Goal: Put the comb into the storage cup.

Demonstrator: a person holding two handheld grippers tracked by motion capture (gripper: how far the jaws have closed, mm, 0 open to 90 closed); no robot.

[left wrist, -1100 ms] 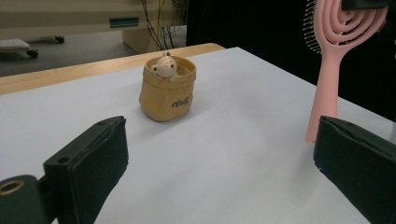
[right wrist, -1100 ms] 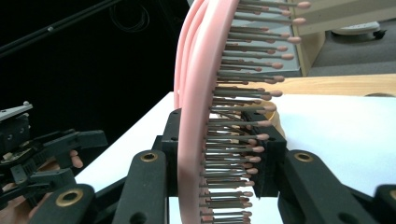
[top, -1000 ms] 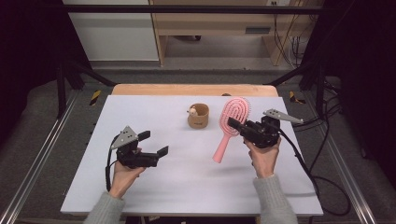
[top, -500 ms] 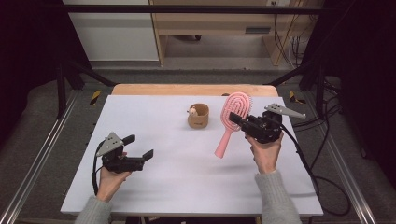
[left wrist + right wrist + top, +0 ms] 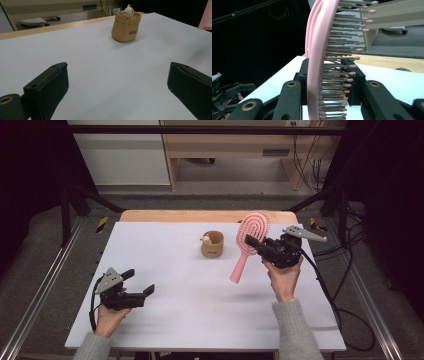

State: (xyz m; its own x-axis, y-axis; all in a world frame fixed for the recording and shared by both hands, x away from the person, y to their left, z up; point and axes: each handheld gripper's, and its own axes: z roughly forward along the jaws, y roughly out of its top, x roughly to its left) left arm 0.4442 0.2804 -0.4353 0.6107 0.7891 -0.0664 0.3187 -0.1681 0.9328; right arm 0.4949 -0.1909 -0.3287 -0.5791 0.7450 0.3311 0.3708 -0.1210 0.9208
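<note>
Pink hairbrush (image 5: 248, 242) held aloft at about 2 o'clock on the table (image 5: 170, 270), clamped in the right hand-held gripper (image 5: 256, 242). Its jaws pinch the oval head just below its middle; handle hangs down toward 7 o'clock, clear of the surface, with a faint shadow beneath. In the right gripper view we see the bristles (image 5: 342, 75) pressed between the black pads, grip closed as far as the brush allows.

Left hand-held gripper (image 5: 142, 291) sits at about 8 o'clock near the front edge, jaws spread wide, nothing between them. In the left gripper view we note bare table between the two pads (image 5: 50, 85).

Change over the last second: the left hand-held gripper has drifted from a spot nearer the centre outward and back to 8 o'clock, and lower. The right one has barely shifted; the brush rides at much the same tilt as before.

Small tan pouch-shaped holder (image 5: 212, 244) with a little white figure (image 5: 128, 11) peeking over its rim stands at 12 o'clock, just left of the brush, not touching it.

Our reading: the left hand is retiring from the work, leaving the brush a one-handed carry. The holder looks a likely destination, handle first, though we cannot confirm that.
</note>
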